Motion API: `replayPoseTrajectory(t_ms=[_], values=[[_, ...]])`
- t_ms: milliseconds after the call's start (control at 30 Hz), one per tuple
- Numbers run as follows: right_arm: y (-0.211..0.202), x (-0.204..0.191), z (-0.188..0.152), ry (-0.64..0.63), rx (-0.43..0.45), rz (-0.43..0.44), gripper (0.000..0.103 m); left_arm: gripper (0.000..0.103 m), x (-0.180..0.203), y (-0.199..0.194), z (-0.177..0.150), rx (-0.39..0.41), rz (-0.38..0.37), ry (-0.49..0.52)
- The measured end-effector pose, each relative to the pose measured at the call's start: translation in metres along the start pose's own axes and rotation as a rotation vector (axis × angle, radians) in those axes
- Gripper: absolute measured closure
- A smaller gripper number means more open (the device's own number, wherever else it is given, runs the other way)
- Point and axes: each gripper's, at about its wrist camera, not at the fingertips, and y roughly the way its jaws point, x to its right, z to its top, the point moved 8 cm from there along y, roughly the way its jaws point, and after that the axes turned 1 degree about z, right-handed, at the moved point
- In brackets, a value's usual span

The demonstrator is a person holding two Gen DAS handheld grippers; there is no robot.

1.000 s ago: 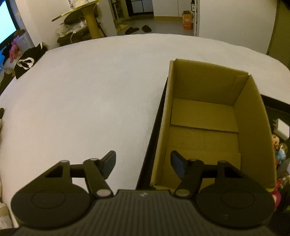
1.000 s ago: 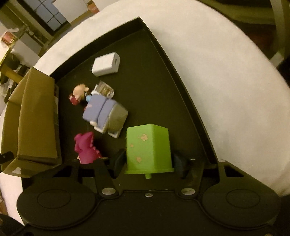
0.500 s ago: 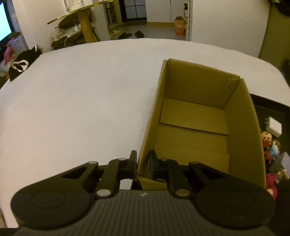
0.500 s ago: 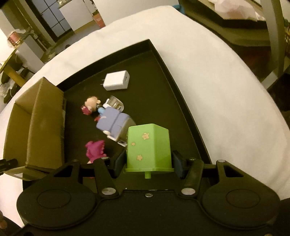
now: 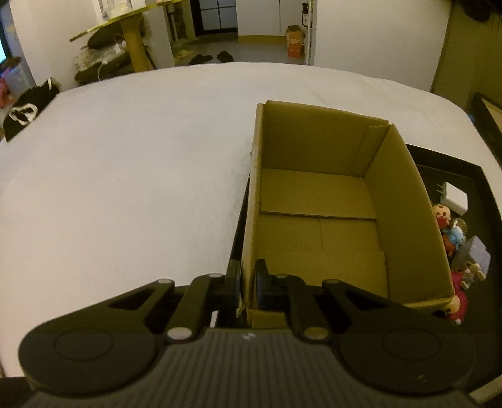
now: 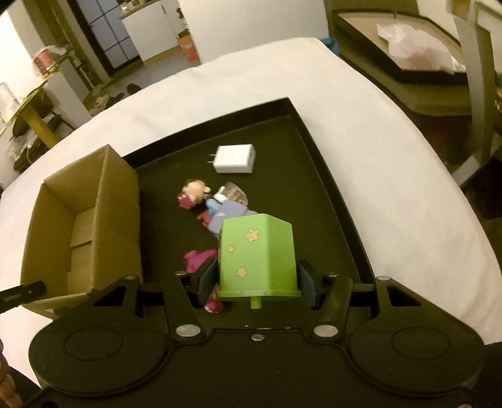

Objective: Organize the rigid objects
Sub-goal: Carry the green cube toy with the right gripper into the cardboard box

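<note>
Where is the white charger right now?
In the right wrist view, the white charger lies on the black tray toward its far side, beyond the small doll, right of the cardboard box.

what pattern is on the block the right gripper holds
The green block has small pale yellow-orange stars; clearest in the right wrist view.

White bedsheet [image 5: 125, 175]; yellow round table [image 5: 125, 18]; slippers [image 5: 213, 57] beyond.

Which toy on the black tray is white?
The charger, a plain white block with two metal prongs. It lies apart at the far end of the tray; the little dolls near it are pink, purple and blue.
</note>
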Motion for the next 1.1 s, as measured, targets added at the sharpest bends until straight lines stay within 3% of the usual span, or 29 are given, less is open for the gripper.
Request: replayPoseTrajectory(t_ms=[600, 1100], values=[[-0.02, -0.068, 0.009, -0.097, 0.094, 0.033, 0.049, 0.095, -0.015, 0.005, 0.002, -0.018, -0.125, 0.032], [-0.019, -0.145, 0.01, -0.277, 0.136, 0.09, 0.049, 0.093, -0.02, 0.012, 0.003, -0.015, -0.185, -0.007]])
